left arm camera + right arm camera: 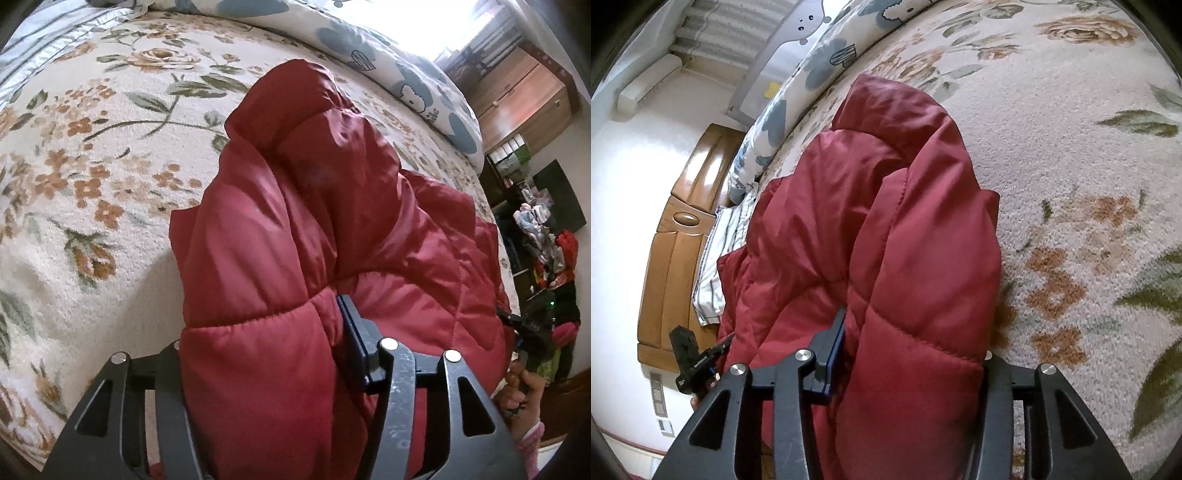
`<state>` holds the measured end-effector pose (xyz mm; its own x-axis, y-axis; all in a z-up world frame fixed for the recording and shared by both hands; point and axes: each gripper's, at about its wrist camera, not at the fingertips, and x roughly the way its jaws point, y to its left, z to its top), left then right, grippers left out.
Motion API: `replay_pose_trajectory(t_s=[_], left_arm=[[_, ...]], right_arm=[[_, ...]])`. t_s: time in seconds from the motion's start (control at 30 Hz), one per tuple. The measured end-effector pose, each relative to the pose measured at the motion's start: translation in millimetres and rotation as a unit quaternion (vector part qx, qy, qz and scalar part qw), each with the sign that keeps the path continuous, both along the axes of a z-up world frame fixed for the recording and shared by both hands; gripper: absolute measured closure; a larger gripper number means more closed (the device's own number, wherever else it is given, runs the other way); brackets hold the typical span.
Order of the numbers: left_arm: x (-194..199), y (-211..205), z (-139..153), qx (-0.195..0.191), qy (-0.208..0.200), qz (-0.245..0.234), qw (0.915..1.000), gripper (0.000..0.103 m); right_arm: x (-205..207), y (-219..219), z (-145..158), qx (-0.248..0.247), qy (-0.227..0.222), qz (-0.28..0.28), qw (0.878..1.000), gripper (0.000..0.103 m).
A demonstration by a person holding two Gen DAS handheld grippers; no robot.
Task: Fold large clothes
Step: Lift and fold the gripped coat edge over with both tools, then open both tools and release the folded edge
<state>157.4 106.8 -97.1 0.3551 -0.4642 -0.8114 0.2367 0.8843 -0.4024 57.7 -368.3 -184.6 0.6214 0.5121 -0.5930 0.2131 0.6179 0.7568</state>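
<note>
A dark red quilted jacket lies bunched on a floral blanket on a bed. My left gripper is shut on a thick fold of the jacket's near edge; its right finger shows, the left one is hidden under fabric. In the right wrist view the same jacket rises in a hump over the blanket. My right gripper is shut on another padded fold; its left finger shows, the right one is covered. Each gripper appears at the edge of the other's view.
A blue-and-white patterned duvet lies along the bed's far side, also in the right wrist view. A striped pillow and a wooden headboard are at the left. A wooden cabinet and cluttered shelves stand beyond the bed.
</note>
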Motion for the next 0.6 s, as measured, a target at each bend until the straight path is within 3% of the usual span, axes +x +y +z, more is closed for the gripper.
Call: replay_pose_trajectory(t_s=[0.3, 0.47, 0.6], left_arm=[[2.1, 0.3, -4.9, 0.007, 0.006, 0.004, 1.0, 0.041], [5.3, -4.2, 2.7, 0.026, 0.012, 0.002, 0.9996, 0.036], [12.3, -6.4, 11.0, 0.046, 0.016, 0.002, 0.9988, 0.027]], right_arm=[[-5.6, 0.2, -3.3, 0.0, 0.003, -0.003, 1.0, 0.054], [-3.7, 1.6, 3.3, -0.03, 0.01, -0.002, 1.0, 0.042], [0.1, 2.6, 15.5, -0.077, 0.02, -0.008, 0.997, 0.029]])
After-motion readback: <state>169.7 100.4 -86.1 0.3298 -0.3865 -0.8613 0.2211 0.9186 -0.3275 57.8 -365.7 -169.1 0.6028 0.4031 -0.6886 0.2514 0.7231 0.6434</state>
